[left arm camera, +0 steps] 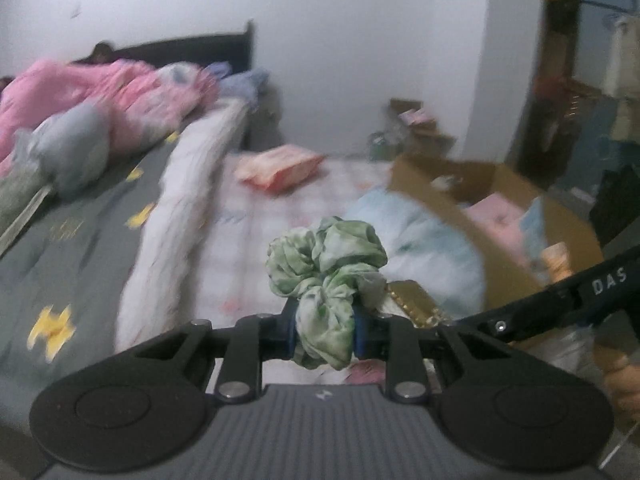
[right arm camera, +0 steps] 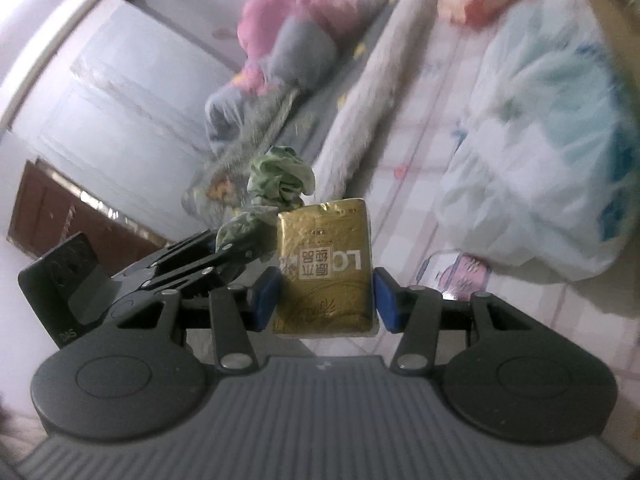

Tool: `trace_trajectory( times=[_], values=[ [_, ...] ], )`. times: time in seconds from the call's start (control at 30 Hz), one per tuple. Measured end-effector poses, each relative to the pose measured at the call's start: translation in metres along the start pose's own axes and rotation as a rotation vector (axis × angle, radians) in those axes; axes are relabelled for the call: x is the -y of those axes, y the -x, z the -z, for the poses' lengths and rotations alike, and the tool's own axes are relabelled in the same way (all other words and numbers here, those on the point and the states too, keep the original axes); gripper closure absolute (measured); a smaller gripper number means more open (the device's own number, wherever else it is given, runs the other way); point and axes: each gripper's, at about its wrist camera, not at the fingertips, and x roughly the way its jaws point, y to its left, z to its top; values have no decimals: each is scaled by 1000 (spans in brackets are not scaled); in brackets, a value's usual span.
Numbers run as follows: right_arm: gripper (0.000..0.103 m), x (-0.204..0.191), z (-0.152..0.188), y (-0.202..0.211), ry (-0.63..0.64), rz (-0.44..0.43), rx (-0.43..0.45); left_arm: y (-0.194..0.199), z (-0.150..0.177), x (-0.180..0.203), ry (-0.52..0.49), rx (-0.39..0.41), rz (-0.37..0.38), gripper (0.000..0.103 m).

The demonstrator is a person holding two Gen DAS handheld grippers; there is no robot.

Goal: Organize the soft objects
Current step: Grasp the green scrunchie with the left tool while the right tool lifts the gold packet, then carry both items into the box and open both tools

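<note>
Bedroom, white walls, w/ a pink-and-white checked quilt [left arm camera: 256,216] spread low as the work surface; take it as the landmark.

Nearest, above the quilt: 2 grippers, 1 item each. Left gripper [left arm camera: 325,330] is clamped tight, blue pads pinching 1 green-and-white tie-dye scrunchie [left arm camera: 326,268], most of it bunched up past the fingertips. Right gripper [right arm camera: 325,298] sits about half open, pads against the sides of 1 gold tissue pack [right arm camera: 326,268], held upright. Pack print reads "LC" plus Chinese characters, upside down from this cam; a scrawled signature below, not legible. "DAS" is printed on each gripper body where the other cam catches it.

On the quilt: 1 pale blue-and-white plastic bag [left arm camera: 416,244], stuffed; farther back 1 pink-orange packet [left arm camera: 280,168]. At the quilt's right edge, 1 open cardboard box [left arm camera: 496,216] w/ pink and blue soft things inside, count unclear. Left of the quilt, a raised bed w/ grey sheet [left arm camera: 76,240] w/ yellow motifs, 1 grey pillow-like bundle, pink bedding heaped behind; dark headboard farthest.

Left cam only: box, headboard, doorway, small clutter by the far wall, a bit of a hand at its right edge. Right cam only: the pack's writing, white wardrobe doors [right arm camera: 120,92], brown wood panel.
</note>
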Motion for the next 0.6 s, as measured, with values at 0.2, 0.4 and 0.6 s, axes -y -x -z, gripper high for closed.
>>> trace_trajectory(
  times=[0.2,0.4,0.6],
  values=[
    [54,11,3,74,-20,63,171,-16,-36,50,-92,60,137,78],
    [54,33,4,148,-45,201,296,-50,-63,106,-154,67,296,78],
    [54,69,-12,188,-72,408,286,-107,-73,153,-141,-29,422,78]
  ],
)
